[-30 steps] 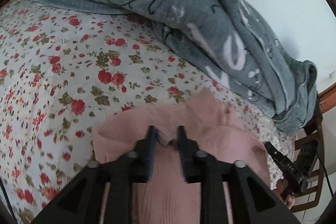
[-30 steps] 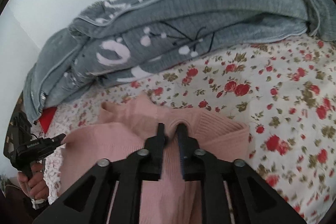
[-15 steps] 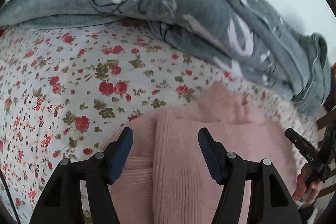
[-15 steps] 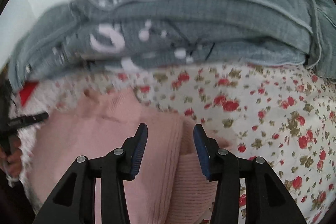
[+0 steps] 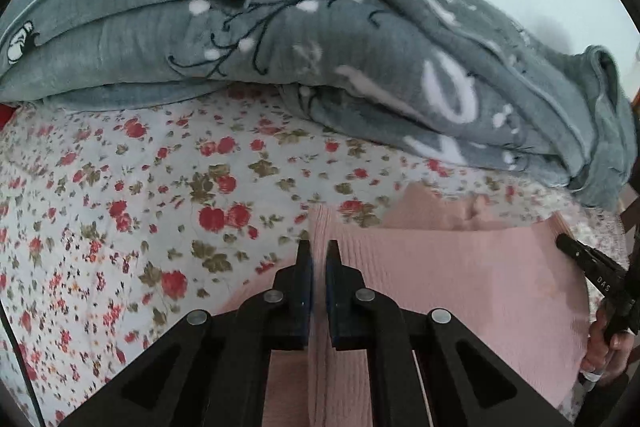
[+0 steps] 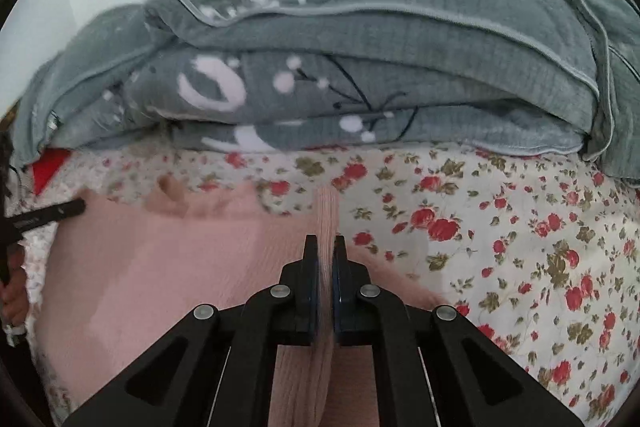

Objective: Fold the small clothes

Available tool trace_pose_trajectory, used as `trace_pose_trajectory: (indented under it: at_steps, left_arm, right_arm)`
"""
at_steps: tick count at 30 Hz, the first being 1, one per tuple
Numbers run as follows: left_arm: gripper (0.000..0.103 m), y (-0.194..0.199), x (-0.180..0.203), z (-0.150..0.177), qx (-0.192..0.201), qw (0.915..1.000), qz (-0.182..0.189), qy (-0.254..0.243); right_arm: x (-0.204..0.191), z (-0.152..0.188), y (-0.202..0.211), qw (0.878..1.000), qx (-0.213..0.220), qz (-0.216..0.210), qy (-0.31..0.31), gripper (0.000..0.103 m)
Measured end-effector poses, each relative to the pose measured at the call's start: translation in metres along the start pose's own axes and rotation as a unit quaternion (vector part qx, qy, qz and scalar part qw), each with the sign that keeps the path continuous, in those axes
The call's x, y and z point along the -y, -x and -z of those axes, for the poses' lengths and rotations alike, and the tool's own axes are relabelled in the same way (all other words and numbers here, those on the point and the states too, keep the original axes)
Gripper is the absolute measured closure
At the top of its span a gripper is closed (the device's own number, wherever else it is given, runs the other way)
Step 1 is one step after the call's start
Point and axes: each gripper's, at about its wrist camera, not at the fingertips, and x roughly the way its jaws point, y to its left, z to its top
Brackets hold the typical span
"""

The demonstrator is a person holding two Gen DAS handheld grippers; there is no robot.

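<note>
Floral cotton covers most of both views: a white bedsheet (image 5: pixel 120 195) (image 6: pixel 520 227) printed with red roses and olive leaves, spread flat over the bed. Along its far edge lies a bulky grey-green quilt (image 5: pixel 280 27) (image 6: pixel 380 67), folded into thick layers, with pale piping on its edges and a pattern of white blotches and thin dark branches. A plain pale wall rises behind it.

Nearer the cameras, on the sheet, lies a small pink knit sweater (image 5: pixel 460 287) (image 6: pixel 160 267). Its body is spread flat, its far edge is rumpled just short of the quilt, and a ribbed strip of it stands up in a narrow ridge.

That ridge is held at both ends. The left gripper (image 5: pixel 318 259) is clenched on the ribbed pink fabric, which runs between its two blue-padded fingers and pokes out beyond the tips. The right gripper (image 6: pixel 325 255) is likewise clamped on a ribbed fold that rises past its fingertips.

Each gripper also appears at the edge of the other's view — the right one (image 5: pixel 592 267) as a black finger over the sweater's right margin, with the person's hand below it, and the left one (image 6: pixel 48 213) as a black finger at the sweater's left margin. A red patch (image 6: pixel 46 167) shows under the quilt's left end.
</note>
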Motion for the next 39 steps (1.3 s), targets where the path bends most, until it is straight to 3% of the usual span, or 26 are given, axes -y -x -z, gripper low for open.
trace_pose_trajectory:
  at_steps: [4, 6, 8, 10, 13, 19, 21, 22, 23, 28, 32, 34, 36, 39]
  left_arm:
    - [0.096, -0.032, -0.005, 0.005, -0.049, 0.9983, -0.029, 0.016]
    - [0.092, -0.036, -0.005, 0.007, -0.053, 0.9979, -0.034, 0.016]
    - [0.085, -0.034, -0.006, 0.005, -0.054, 0.9977, -0.035, 0.018]
    - [0.065, -0.024, -0.008, 0.005, -0.05, 0.9973, -0.048, 0.024]
    - [0.064, 0.002, -0.012, 0.007, -0.021, 0.9982, -0.048, 0.031]
    - [0.064, 0.056, -0.019, 0.026, 0.003, 0.9987, -0.031, 0.039]
    - [0.064, 0.08, -0.016, 0.041, 0.03, 0.9977, -0.057, 0.023]
    - [0.064, 0.088, -0.015, 0.046, 0.038, 0.9973, -0.06, 0.017]
    - [0.064, 0.097, -0.014, 0.054, 0.042, 0.9973, -0.06, 0.01]
    - [0.063, 0.127, -0.012, 0.083, 0.033, 0.9986, -0.042, 0.006]
    - [0.06, 0.153, -0.009, 0.112, 0.075, 0.9965, -0.02, 0.03]
    - [0.053, 0.165, -0.008, 0.126, 0.094, 0.9949, -0.007, 0.037]
    - [0.049, 0.173, -0.005, 0.135, 0.099, 0.9943, -0.016, 0.034]
    - [0.031, 0.187, -0.002, 0.151, 0.104, 0.9942, -0.017, 0.022]
  right_arm:
    - [0.0, 0.008, -0.033, 0.998, -0.052, 0.029, -0.003, 0.098]
    - [-0.001, 0.009, -0.031, 0.998, -0.05, 0.033, 0.001, 0.097]
    - [0.0, 0.007, -0.029, 0.998, -0.05, 0.038, 0.0, 0.087]
    - [0.004, 0.007, -0.022, 0.998, -0.052, 0.035, -0.011, 0.081]
    - [0.008, 0.01, 0.004, 0.998, -0.034, 0.05, -0.021, 0.055]
    - [-0.003, 0.029, 0.074, 0.994, 0.021, 0.105, 0.009, 0.04]
    - [-0.005, 0.04, 0.098, 0.993, 0.037, 0.115, 0.005, 0.029]
    - [-0.008, 0.044, 0.109, 0.992, 0.042, 0.116, 0.003, 0.017]
    - [-0.011, 0.05, 0.119, 0.992, 0.046, 0.117, 0.002, 0.013]
    - [-0.028, 0.081, 0.175, 0.985, 0.104, 0.135, 0.011, 0.011]
    - [-0.033, 0.098, 0.208, 0.982, 0.121, 0.143, -0.001, 0.008]
    - [-0.032, 0.105, 0.219, 0.983, 0.117, 0.141, -0.003, 0.008]
    - [-0.028, 0.115, 0.233, 0.986, 0.122, 0.113, -0.005, 0.007]
    - [-0.021, 0.129, 0.247, 0.987, 0.134, 0.09, -0.025, 0.007]
